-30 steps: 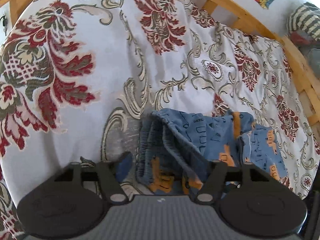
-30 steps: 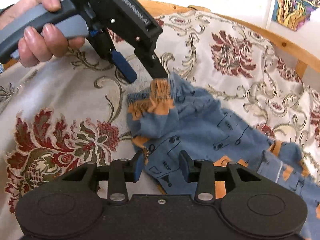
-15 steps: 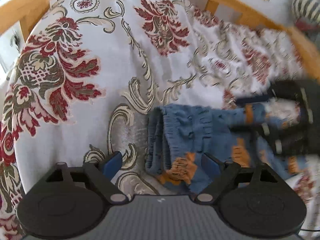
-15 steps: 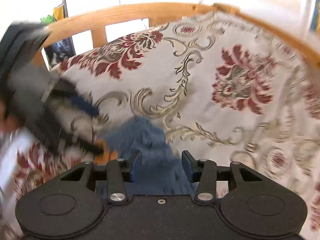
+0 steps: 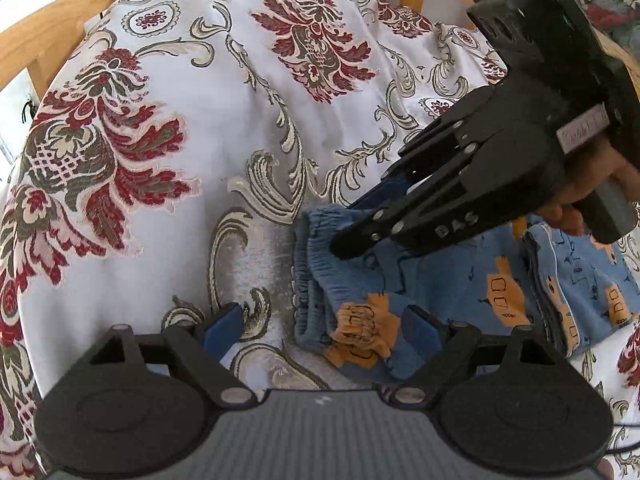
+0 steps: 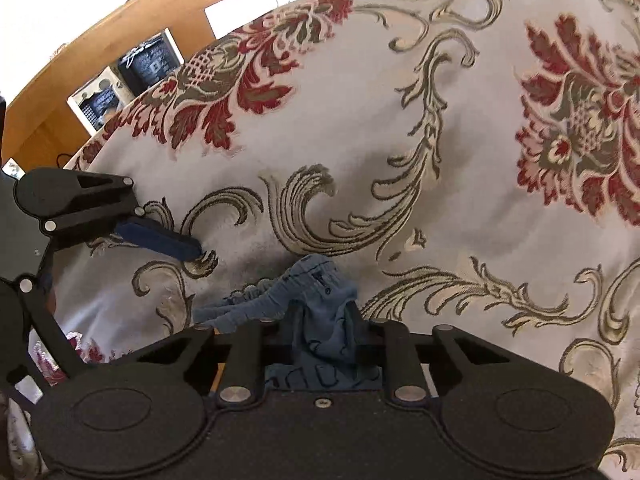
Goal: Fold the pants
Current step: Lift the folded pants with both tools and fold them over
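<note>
Right tool (image 6: 320, 328) closing on the blue pants' waistband (image 5: 316, 264); left tool (image 5: 320, 328), at its 9 o'clock, spread wide, grasping nothing.

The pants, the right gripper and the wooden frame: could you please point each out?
pants (image 5: 448, 280), left wrist view, blue front panel.
right gripper (image 6: 322, 332), right wrist view, between its fingertips, jaws closing on the waistband.
wooden frame (image 5: 52, 28), left wrist view, top rail.
</note>
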{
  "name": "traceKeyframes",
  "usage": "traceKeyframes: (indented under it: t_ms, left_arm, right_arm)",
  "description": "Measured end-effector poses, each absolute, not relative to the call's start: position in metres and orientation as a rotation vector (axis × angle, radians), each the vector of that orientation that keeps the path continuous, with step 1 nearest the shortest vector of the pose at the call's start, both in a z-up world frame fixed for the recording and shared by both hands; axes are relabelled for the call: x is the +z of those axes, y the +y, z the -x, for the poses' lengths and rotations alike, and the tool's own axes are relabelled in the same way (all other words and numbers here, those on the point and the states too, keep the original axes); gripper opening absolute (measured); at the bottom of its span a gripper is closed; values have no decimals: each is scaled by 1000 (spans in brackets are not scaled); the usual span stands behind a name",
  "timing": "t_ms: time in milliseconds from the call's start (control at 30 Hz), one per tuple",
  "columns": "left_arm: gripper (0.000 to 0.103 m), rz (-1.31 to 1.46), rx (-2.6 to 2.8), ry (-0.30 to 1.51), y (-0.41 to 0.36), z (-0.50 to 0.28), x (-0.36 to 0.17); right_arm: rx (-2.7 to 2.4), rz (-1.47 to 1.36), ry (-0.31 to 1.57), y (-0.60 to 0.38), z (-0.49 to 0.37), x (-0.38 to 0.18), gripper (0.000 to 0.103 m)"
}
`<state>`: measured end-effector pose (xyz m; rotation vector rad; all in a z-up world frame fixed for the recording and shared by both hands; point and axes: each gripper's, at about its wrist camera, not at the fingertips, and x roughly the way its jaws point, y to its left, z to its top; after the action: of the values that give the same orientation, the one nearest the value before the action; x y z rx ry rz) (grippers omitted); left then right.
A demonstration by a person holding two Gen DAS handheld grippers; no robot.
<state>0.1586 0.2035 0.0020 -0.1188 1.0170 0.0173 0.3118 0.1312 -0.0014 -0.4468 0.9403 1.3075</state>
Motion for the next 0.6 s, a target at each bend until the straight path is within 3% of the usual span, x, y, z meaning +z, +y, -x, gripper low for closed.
traceKeyframes:
  t_ms: [167, 300, 600]
  left_arm:
    - [85, 147, 22, 986, 205, -152, 9]
    - [85, 234, -2, 887, 217, -134, 18]
    - [95, 253, -91, 803, 226, -140, 15]
  right_arm:
    - [1380, 264, 772, 96, -301, 31, 13]
    - [1405, 203, 739, 82, -305, 40, 13]
    - [1453, 153, 688, 65, -306, 55, 13]
